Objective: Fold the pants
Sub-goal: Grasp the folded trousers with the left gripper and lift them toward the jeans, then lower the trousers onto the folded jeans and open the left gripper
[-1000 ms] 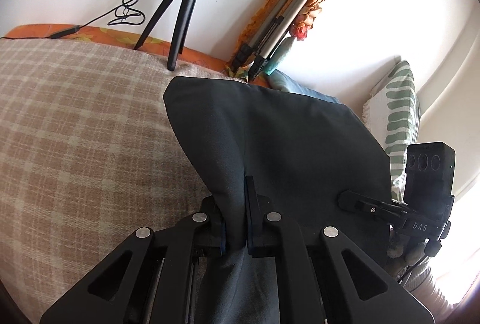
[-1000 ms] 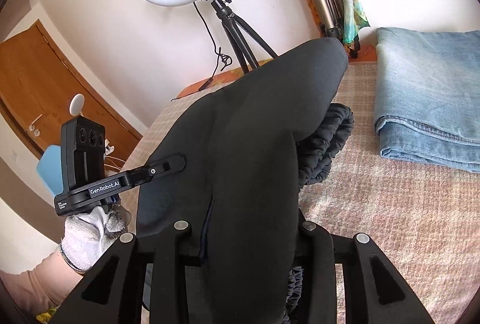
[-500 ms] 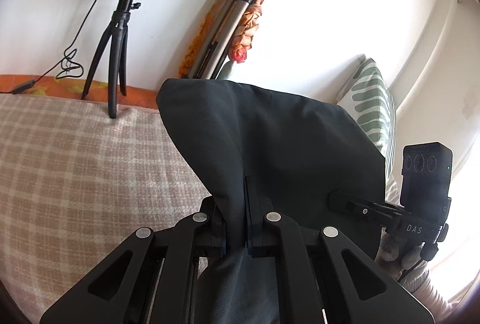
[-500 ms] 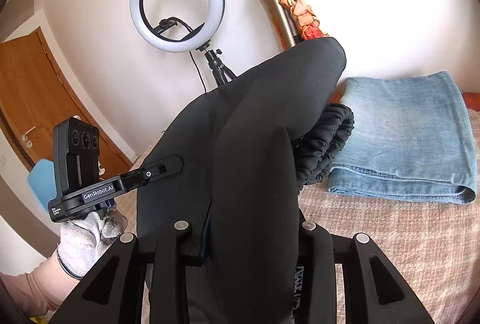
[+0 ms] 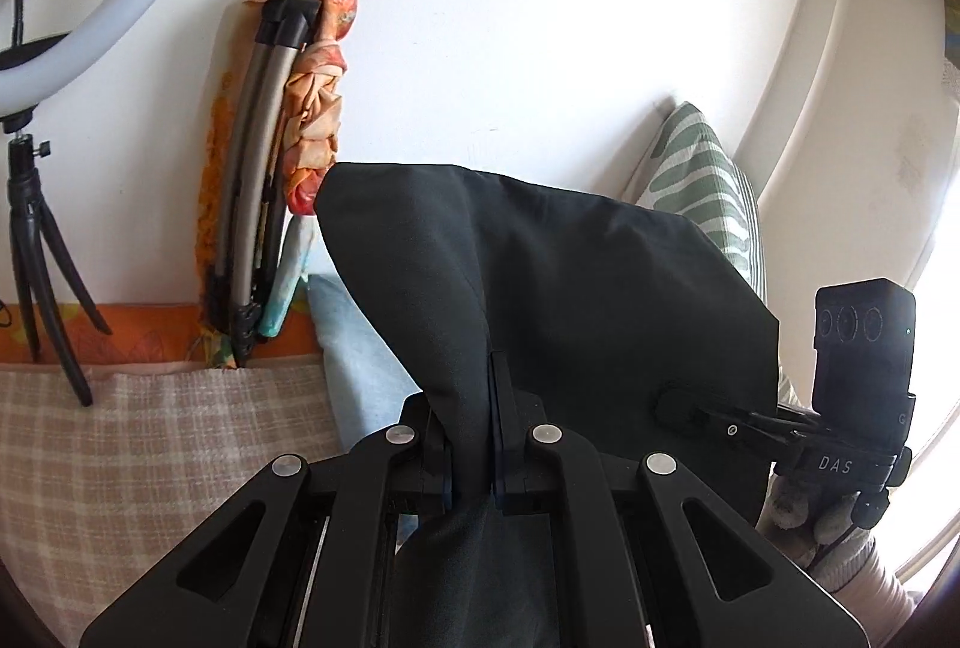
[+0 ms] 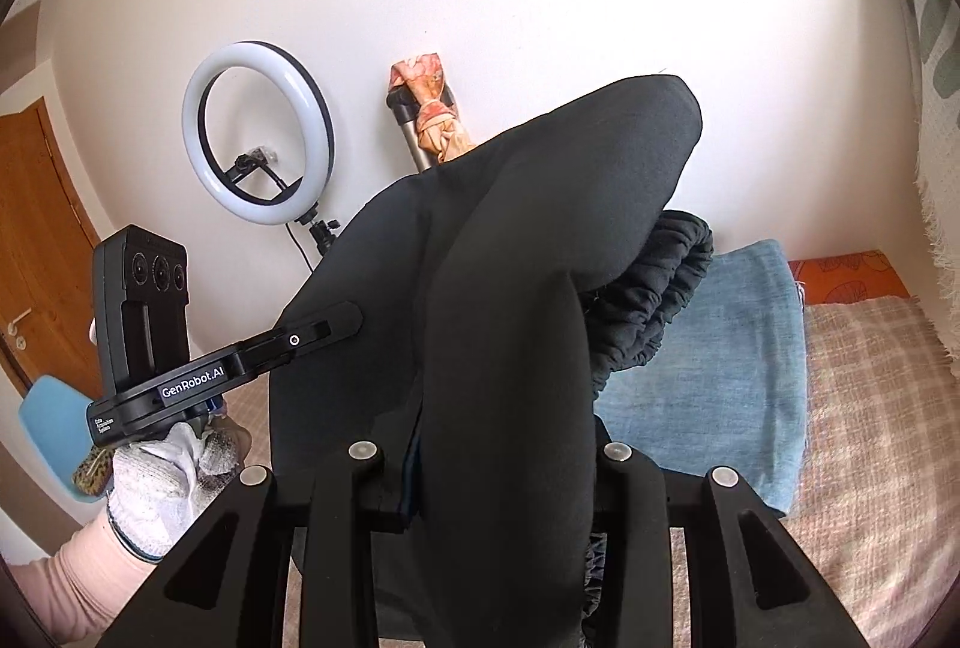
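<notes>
The black pants (image 5: 570,288) hang between my two grippers, lifted above the plaid bed cover (image 5: 120,468). My left gripper (image 5: 471,444) is shut on a fold of the black cloth, which drapes forward over its fingers. My right gripper (image 6: 498,480) is shut on the other part of the pants (image 6: 510,318); the cloth covers its fingertips, and the gathered elastic waistband (image 6: 654,300) hangs to its right. Each gripper shows in the other's view, the right one (image 5: 720,417) beside the cloth and the left one (image 6: 324,327) pressed on the cloth edge.
Folded blue jeans (image 6: 720,360) lie on the bed near the wall, also seen in the left wrist view (image 5: 354,366). A ring light on a tripod (image 6: 258,132), a folded tripod wrapped in orange cloth (image 5: 270,168) and a green-striped pillow (image 5: 708,192) stand along the wall.
Both grippers have risen and tilted up with the pants. The bed has dropped low in both views and the wall fills more of them. Both grips are unchanged.
</notes>
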A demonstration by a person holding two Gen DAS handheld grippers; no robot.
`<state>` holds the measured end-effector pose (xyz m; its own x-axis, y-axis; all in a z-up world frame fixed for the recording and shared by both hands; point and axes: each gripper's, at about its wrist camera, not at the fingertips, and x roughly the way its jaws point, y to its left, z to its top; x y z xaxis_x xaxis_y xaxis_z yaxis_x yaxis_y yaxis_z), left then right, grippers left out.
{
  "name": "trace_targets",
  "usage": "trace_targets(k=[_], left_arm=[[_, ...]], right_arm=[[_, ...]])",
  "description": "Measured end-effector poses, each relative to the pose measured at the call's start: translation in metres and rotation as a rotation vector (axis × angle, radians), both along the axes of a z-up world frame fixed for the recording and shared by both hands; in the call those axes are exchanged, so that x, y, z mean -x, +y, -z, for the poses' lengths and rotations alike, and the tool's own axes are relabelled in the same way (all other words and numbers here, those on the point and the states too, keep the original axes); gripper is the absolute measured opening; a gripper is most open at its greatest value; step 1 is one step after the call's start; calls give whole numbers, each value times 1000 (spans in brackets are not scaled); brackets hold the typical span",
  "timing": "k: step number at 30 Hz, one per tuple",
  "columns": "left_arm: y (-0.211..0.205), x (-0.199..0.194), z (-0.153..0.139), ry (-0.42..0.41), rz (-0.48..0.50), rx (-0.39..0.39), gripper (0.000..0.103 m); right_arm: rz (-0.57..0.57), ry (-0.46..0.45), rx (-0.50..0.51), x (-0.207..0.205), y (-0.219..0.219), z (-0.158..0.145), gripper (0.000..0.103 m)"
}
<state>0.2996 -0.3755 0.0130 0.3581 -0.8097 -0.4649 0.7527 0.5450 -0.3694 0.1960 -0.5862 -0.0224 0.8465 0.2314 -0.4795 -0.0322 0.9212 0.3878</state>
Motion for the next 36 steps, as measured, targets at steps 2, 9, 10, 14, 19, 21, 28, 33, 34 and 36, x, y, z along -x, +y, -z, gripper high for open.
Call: trace_targets(k=[2, 9, 10, 14, 19, 21, 28, 33, 34, 36], left_arm=[[-14, -5, -3, -16, 7, -4, 7], [-49, -30, -7, -49, 2, -20, 7], [-52, -35, -7, -49, -1, -22, 7], [-67, -52, -3, -60, -14, -33, 7], [-86, -75, 10, -46, -18, -52, 7], [-92, -85, 21, -5, -15, -53, 7], [-105, -101, 57, 25, -42, -124, 7], [-110, -101, 70, -2, -53, -188, 7], [-111, -101, 70, -9, -51, -200, 7], [-116, -103, 68, -20, -53, -222, 11]], right_arm=[[13, -2, 1, -6, -14, -3, 36], [19, 8, 8, -43, -50, -6, 36], [17, 12, 13, -50, -54, -6, 36], [7, 27, 25, -77, -72, -6, 36], [14, 56, 9, -107, -96, 9, 36], [19, 79, 3, -119, -103, 19, 36], [15, 179, -22, -152, -125, 61, 36], [39, 236, -6, -162, -136, 83, 40], [48, 241, -5, -163, -138, 84, 42], [72, 251, -2, -162, -140, 84, 49]])
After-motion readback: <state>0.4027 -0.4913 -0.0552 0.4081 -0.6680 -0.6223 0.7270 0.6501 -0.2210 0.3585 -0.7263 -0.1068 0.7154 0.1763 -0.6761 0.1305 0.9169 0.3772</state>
